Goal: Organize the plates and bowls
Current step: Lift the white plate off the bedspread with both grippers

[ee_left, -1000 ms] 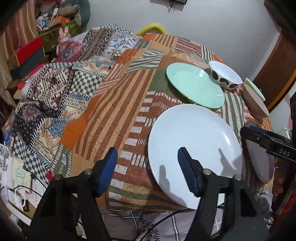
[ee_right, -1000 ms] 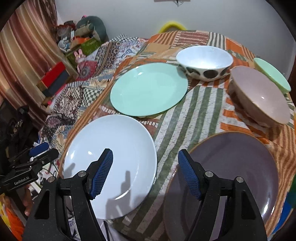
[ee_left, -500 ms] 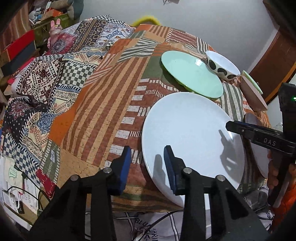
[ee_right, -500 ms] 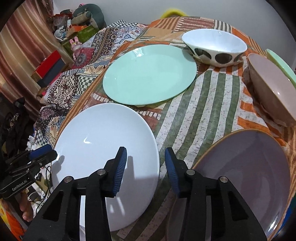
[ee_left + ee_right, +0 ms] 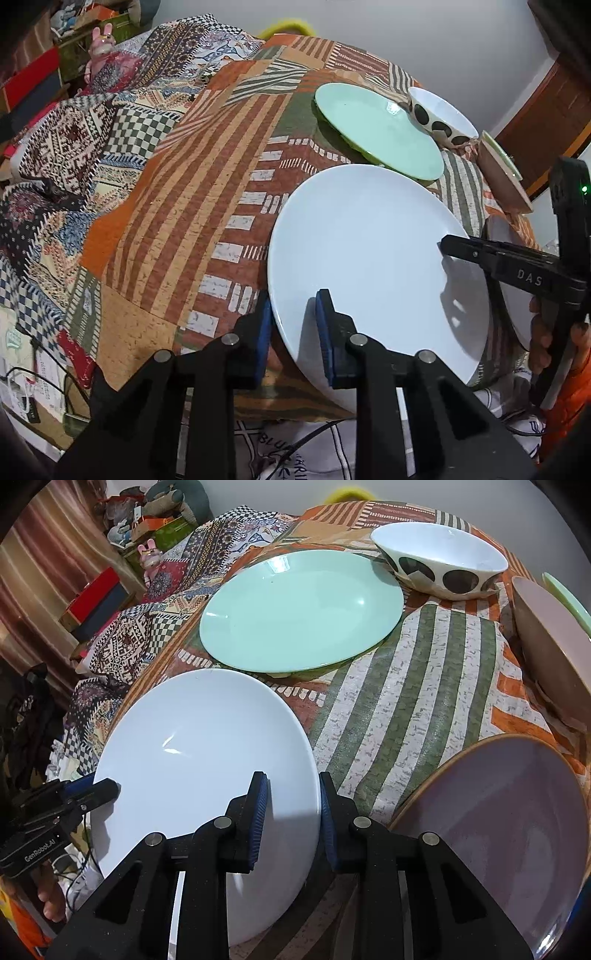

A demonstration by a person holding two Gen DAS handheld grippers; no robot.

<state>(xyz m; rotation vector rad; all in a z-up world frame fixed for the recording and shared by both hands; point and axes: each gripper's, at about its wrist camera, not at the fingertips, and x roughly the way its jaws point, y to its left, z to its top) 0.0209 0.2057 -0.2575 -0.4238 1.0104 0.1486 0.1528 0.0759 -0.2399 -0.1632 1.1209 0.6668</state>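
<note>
White plate [image 5: 369,251] rim sits between both closing grippers' jaws [image 5: 293,332] [image 5: 291,812].

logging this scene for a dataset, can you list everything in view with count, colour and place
white plate: 1, white, near edge of the table, rim between the jaws of both grippers
green plate: 1, mint green, behind the white plate
purple plate: 1, dull purple with a brown rim, right of the white plate
spotted bowl: 1, white with dark spots, far side, right of the green plate
pink bowl: 1, dusty pink, far right
green bowl: 1, mint green, only a rim showing behind the pink bowl
patchwork cloth: 1, orange, green and cream, under the dishes
toy rabbit: 1, pink, far left clutter
left gripper: 1, black with blue pads, closing on the white plate's left rim
right gripper: 1, black with blue pads, closing on its right rim
</note>
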